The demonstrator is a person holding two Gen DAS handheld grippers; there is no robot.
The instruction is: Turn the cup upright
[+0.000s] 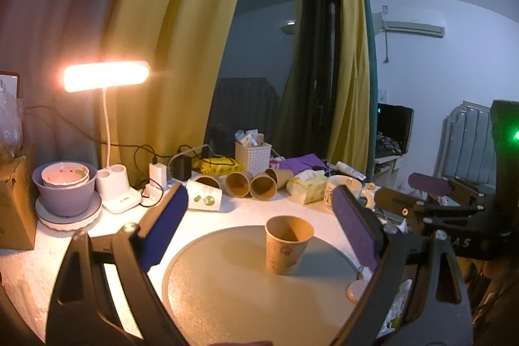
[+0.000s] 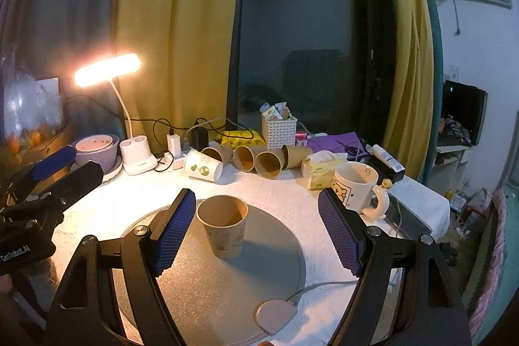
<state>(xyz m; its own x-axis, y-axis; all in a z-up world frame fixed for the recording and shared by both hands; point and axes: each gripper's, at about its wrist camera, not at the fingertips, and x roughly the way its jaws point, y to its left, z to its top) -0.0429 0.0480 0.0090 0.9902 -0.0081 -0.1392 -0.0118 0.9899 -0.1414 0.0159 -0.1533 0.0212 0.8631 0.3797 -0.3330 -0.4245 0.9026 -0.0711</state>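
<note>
A brown paper cup [image 1: 287,245] stands upright, mouth up, on a round grey mat [image 1: 227,291]. It also shows in the right wrist view [image 2: 223,226] on the same mat [image 2: 211,291]. My left gripper [image 1: 259,226] is open and empty, its blue pads apart, just short of the cup. My right gripper [image 2: 256,226] is open and empty; the cup stands between its fingers, close to the left pad [image 2: 172,232] but apart from it. The right gripper also shows at the right of the left wrist view [image 1: 431,193].
Several paper cups [image 2: 256,159] lie on their sides at the back, beside a white cup [image 2: 202,166]. A white mug [image 2: 356,188], tissue pack [image 2: 319,172], lit desk lamp [image 2: 107,68], stacked bowls [image 2: 97,148], white basket [image 2: 279,127] and cables crowd the back. A small disc [image 2: 275,313] with cable lies near the mat's front.
</note>
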